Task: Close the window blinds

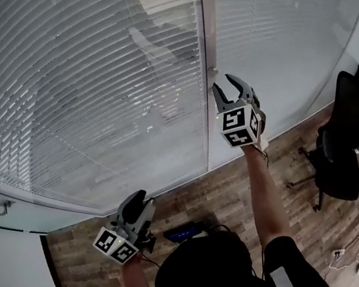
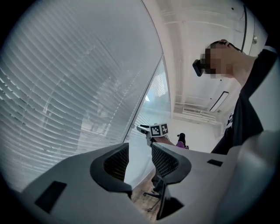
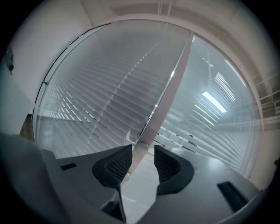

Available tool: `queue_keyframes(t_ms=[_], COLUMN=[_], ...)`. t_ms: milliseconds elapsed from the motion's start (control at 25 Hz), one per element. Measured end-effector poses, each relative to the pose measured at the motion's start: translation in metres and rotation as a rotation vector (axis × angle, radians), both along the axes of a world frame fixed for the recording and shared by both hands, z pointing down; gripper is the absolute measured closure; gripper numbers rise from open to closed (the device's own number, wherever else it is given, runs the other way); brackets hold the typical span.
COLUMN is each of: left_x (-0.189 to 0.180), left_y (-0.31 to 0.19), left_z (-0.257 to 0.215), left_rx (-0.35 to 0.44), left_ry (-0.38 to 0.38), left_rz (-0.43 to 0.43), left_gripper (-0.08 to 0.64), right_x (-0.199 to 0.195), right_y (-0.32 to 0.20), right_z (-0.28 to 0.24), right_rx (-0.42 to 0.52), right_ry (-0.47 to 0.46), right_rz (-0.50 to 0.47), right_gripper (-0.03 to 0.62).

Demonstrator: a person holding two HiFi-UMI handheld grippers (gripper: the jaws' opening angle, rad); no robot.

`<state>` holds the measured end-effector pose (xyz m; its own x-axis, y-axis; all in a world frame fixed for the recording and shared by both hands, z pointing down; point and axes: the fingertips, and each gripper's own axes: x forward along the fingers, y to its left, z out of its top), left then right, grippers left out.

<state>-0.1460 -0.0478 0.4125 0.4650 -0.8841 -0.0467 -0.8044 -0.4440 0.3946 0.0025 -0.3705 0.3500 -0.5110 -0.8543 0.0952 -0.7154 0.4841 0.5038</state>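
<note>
The right tongs (image 1: 231, 87) are spread at the pale window post (image 1: 205, 56), with a rounded pale knob (image 3: 141, 150) between them. The left tongs (image 1: 141, 200), held low, are spread and empty. The blinds (image 1: 88, 78) hang across both panes.

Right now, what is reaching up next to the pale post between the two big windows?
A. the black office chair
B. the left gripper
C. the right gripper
C: the right gripper is held up right beside the pale window post with its fingers apart. The left gripper is back near the person's body, and the black office chair stands off to the side on the wooden floor.
</note>
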Motion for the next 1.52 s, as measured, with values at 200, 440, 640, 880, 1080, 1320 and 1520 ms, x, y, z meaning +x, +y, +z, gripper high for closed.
queue_keyframes(t_ms=[200, 440, 640, 880, 1080, 1320, 1520], left_x=[0.018, -0.002, 0.000, 0.004, 0.007, 0.014, 0.013], left_y=[-0.015, -0.028, -0.041, -0.051, -0.053, -0.054, -0.046], left_z=[0.001, 0.001, 0.000, 0.001, 0.002, 0.003, 0.004], left_rx=[-0.012, -0.015, -0.024, -0.026, -0.031, -0.045, -0.066], left_ry=[-0.056, -0.055, -0.061, -0.063, -0.071, -0.079, -0.084], left_rz=[-0.053, -0.121, -0.124, -0.120, -0.119, -0.124, -0.139], left_gripper=[0.387, 0.387, 0.387, 0.387, 0.387, 0.387, 0.387], right_x=[-0.017, -0.023, -0.028, -0.022, -0.021, -0.026, -0.024], right_y=[-0.039, -0.044, -0.044, -0.049, -0.041, -0.038, -0.043], right_z=[0.011, 0.012, 0.010, 0.015, 0.013, 0.006, 0.010], right_rx=[-0.007, 0.000, -0.036, -0.382, -0.262, -0.039, -0.315], right_ry=[0.037, 0.054, 0.034, -0.482, -0.300, 0.027, -0.379], right_rz=[-0.029, -0.002, 0.004, -0.080, -0.108, -0.036, -0.101], right_gripper=[0.446, 0.462, 0.462, 0.463, 0.458, 0.462, 0.463])
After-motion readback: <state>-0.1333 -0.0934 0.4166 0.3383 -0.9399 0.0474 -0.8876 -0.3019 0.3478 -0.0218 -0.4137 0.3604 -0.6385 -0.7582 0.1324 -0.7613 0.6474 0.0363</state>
